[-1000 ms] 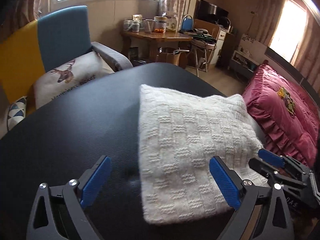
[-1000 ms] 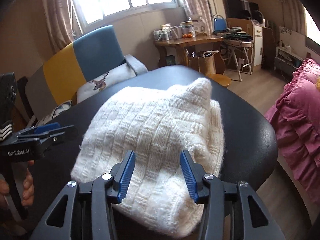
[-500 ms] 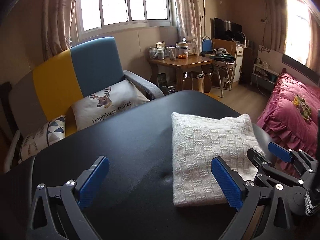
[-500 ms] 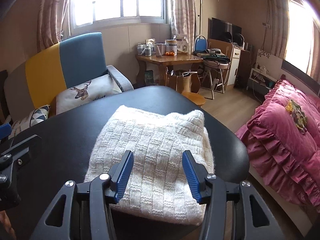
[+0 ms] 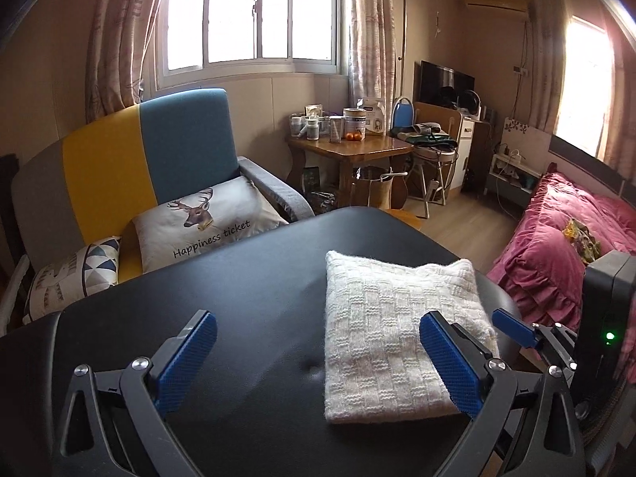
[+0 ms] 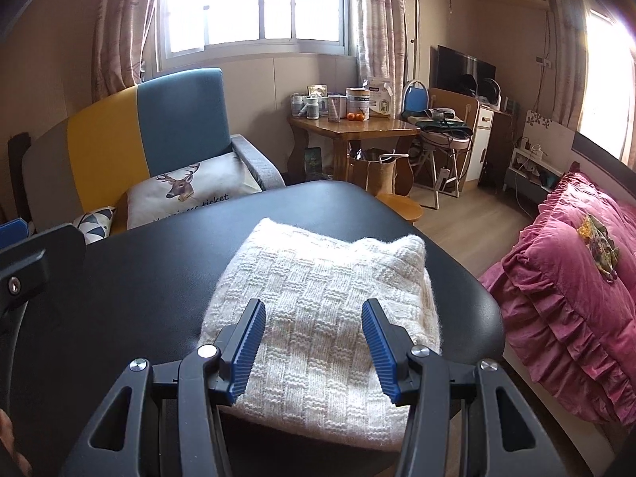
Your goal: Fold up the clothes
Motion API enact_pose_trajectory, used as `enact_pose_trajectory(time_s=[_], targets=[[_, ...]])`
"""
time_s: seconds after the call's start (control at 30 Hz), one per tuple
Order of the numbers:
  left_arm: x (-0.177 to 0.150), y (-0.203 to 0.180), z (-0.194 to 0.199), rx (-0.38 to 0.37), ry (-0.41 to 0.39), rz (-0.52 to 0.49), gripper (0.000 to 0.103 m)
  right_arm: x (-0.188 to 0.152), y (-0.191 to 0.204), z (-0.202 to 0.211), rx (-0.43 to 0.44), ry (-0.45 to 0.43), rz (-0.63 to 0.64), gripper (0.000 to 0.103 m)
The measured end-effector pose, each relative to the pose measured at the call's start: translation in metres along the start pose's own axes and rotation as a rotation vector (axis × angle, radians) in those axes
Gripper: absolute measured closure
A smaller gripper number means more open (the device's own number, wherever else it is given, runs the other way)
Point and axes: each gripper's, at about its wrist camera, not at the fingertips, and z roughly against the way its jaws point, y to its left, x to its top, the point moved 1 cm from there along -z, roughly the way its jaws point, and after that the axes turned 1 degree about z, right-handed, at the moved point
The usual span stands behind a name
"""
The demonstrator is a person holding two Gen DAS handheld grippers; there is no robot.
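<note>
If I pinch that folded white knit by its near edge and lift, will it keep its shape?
Probably not. The white knit looks soft and thick, so the layers would likely droop and unfold from one pinched edge. Its fuzzy weave should grip the blue pads well. On the smooth black table, pushing would likely slide it whole.

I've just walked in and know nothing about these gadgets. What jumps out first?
A cream knitted sweater, folded into a neat rectangle, lies on a black table in the foreground. Behind the table stands a yellow-and-blue armchair with a deer cushion, and a bed under a pink ruffled bedspread fills the right side.
</note>
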Motion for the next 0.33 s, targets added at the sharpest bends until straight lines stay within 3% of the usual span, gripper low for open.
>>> enact_pose_trajectory(time_s=[0.33], targets=[[0.000,-0.006,0.003,-0.015,-0.029,-0.015,0.000,-0.014,-0.011,-0.006,0.005,0.035,-0.031,0.051]])
